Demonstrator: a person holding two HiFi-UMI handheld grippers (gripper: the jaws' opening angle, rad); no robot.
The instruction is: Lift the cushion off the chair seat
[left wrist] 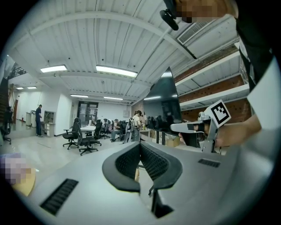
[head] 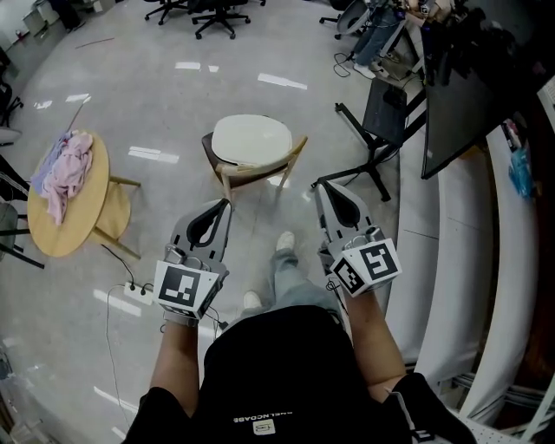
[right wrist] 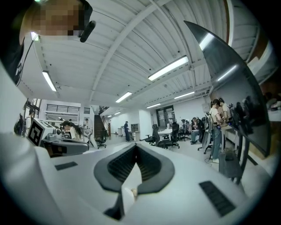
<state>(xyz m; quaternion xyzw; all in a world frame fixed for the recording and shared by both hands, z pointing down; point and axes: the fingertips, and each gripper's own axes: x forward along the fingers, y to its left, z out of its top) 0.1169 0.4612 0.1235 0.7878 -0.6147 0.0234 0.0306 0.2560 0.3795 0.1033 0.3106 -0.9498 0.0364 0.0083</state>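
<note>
Head view, pale oval cushion (head: 252, 139), flat on wooden chair (head: 257, 172) seat

I count one chair (head: 211, 154) bearing one cushion (head: 251, 139); on its near side are my two grippers, the left gripper (head: 227, 204) and the right gripper (head: 319, 186), each with one marker cube (head: 184, 288), and my two shoes (head: 284, 241). Left of the chair stands one round table (head: 65, 230) with one heap of cloth (head: 65, 169), its pieces too tangled to count, and one power strip (head: 137, 293) lies nearer me. Right of the chair is one dark screen (head: 455, 113) on one stand (head: 368, 147), and beyond the chair at least two office chairs (head: 217, 16).
</note>
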